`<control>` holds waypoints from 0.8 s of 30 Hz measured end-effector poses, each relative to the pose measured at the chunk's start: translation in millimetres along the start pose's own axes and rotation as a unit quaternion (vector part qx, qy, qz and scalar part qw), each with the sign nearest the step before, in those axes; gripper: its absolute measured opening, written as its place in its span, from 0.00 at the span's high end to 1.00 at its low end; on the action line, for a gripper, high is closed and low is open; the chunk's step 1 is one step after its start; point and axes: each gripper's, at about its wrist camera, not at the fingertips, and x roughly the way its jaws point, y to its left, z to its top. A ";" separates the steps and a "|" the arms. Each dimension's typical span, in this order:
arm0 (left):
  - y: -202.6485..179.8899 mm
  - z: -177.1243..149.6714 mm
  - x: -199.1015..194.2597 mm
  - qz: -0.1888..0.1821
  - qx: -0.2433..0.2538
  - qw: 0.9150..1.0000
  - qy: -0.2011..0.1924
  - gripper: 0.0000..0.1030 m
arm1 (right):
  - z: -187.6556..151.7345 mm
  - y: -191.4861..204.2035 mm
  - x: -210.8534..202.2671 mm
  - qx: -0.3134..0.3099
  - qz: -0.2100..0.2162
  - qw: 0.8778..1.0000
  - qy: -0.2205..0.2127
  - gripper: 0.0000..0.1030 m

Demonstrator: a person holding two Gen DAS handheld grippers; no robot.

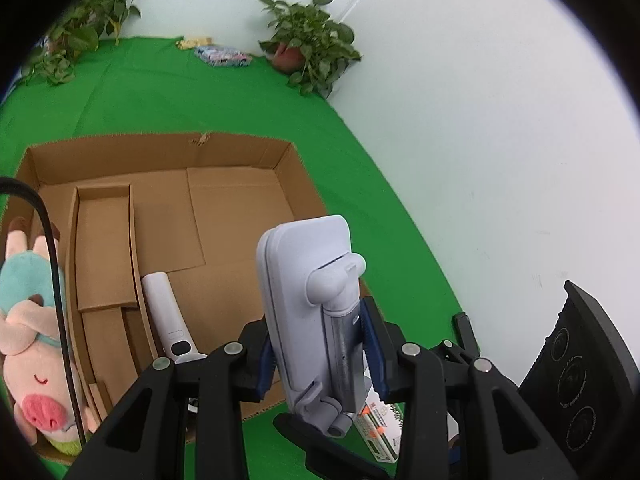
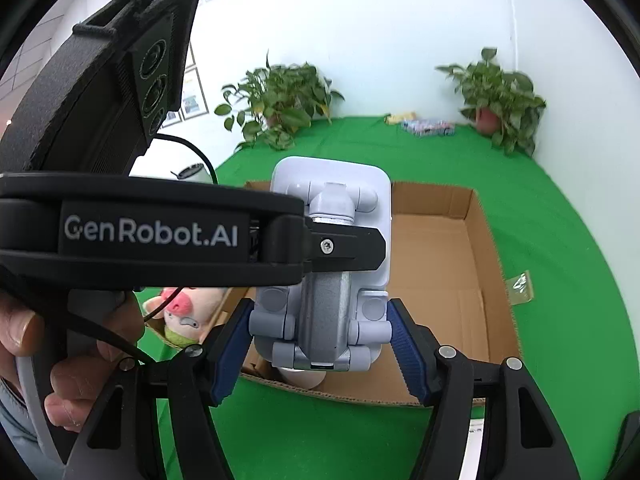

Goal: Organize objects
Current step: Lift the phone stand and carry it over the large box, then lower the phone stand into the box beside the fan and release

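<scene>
Two claws meet on one grey phone stand (image 1: 308, 304), held above the near edge of the cardboard box (image 1: 240, 152) on the green bench (image 1: 160, 92). At nine o'clock in the left view a plush pig (image 1: 32, 344) lies in the box; a white handset-like item (image 1: 168, 316) rests near the middle. The left claw (image 1: 322, 354) pinches the stand's metal stem. In the right view the right claw (image 2: 320, 350) grips its hinged lower part, pads pressed to both sides. The stand looks rigid, fairly light and smooth, with joints that may fold, so the stem seems the surer hold. "GenRobot.AI" reads on the left tool. At five o'clock in the left view, a small carton (image 1: 380, 420) bears unreadable print.
</scene>
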 end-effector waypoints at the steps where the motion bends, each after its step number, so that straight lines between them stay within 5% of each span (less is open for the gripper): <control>1: 5.0 1.1 7.9 0.001 -0.006 1.000 0.007 0.65 | 1.0 -3.7 8.4 0.004 0.002 1.000 0.009 0.39; 14: 67.0 -16.3 108.0 0.033 -0.076 0.991 0.104 0.65 | -33.2 -53.8 123.7 0.054 0.055 0.989 0.124 0.39; 24: 74.9 -24.6 130.1 0.046 -0.085 0.985 0.139 0.62 | -50.5 -62.9 145.6 0.072 0.066 0.981 0.168 0.38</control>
